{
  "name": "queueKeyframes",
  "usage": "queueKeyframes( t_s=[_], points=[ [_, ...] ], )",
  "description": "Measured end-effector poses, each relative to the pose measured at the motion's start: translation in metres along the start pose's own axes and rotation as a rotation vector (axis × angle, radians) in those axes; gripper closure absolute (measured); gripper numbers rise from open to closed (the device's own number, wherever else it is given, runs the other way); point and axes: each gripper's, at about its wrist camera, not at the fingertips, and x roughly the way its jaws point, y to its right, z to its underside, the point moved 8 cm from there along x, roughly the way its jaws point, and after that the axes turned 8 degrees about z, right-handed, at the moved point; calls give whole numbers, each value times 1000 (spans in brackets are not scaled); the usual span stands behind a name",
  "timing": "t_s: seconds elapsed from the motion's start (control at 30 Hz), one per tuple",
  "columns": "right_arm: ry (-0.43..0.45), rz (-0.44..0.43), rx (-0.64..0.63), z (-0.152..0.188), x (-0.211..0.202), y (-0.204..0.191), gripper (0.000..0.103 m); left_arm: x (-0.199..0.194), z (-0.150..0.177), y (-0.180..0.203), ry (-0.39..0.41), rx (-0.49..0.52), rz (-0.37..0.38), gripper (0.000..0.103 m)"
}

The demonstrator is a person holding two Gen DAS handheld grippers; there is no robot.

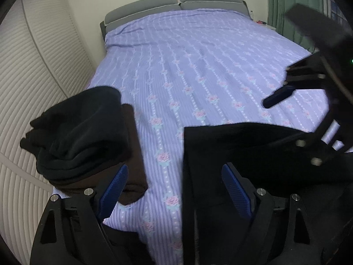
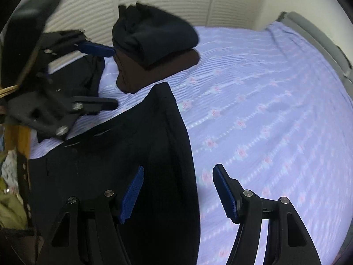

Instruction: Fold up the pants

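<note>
A pair of black fabric pants [image 2: 123,154] is lying spread flat along the near edge of the wide bed under its lilac, rose-patterned cotton bedspread [image 1: 198,66], with one straight edge of the cloth running out toward the middle of the bed. Both pairs of tongs are hanging over it, pointing steeply down.

The left tongs [image 1: 174,190] are standing spread, blue ribbed pads apart, with bare bedspread and the pants' edge showing between them; nothing is being pinched. The right tongs [image 2: 177,192] are also standing spread, one pad over the black cloth and the other over the bedspread, straddling the pants' edge without pressing on it.

Toward the near corner on the wardrobe side, a stack of folded clothes is sitting close by: a folded black fleece garment [image 1: 81,132] is resting on top of a folded dark brown garment [image 1: 130,167]. It is lying just beside the left tongs, crowding that side. A strip of bedspread is separating the stack from the pants.

A white louvred wardrobe door [image 1: 33,77] is running along that side of the bed, a grey padded headboard [image 1: 176,2] is closing the far edge, and a green curtain [image 1: 286,11] is hanging past the far corner opposite.
</note>
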Motion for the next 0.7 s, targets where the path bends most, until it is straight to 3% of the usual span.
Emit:
queueKeyframes(
  t_s=[0.2, 0.23, 0.27, 0.3, 0.47, 0.7],
  points=[
    [-109, -57, -24, -24, 59, -3, 41, 4, 24, -22, -36, -29, -30, 16],
    [-128, -91, -17, -24, 65, -7, 59, 2, 29, -26, -36, -35, -28, 16],
    [-145, -115, -11, -24, 70, -10, 83, -1, 34, -28, -35, -39, -30, 16],
    [-152, -127, -3, -24, 74, -13, 89, -5, 37, -30, -32, -43, -35, 16],
    [-65, -103, -41, -24, 50, -34, 95, -40, 56, -44, -1, -101, -58, 15],
    [29, -64, -73, -23, -28, -81, 96, -124, 82, -41, 71, -158, -116, 13]
  ],
)
